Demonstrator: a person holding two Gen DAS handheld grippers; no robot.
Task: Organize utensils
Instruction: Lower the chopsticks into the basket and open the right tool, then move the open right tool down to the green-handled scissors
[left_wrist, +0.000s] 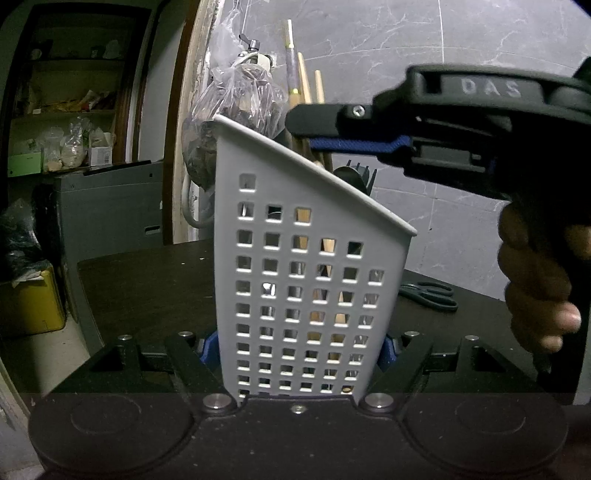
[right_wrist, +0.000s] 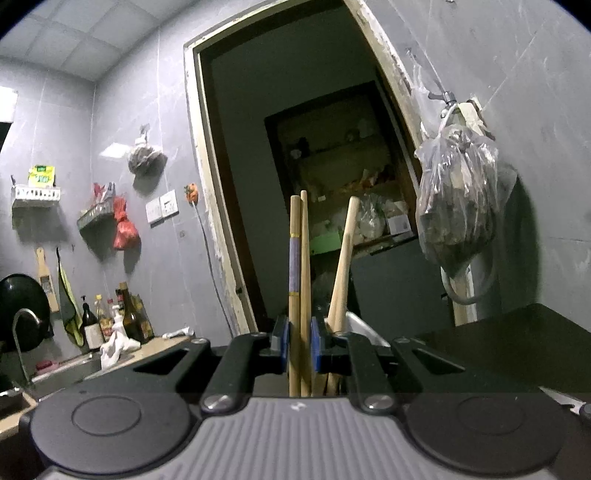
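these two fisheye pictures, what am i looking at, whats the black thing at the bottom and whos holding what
No robot here: a person carries a hand-held gripping tool in each hand, each with a camera looking along its fingers. The black shape at the bottom is that tool's own body.

Left camera: the left tool clamps a white perforated utensil holder standing on a dark table. Black scissors lie behind it. The right tool reaches over the holder.

Right camera: the right tool grips a pair of wooden chopsticks, upright.
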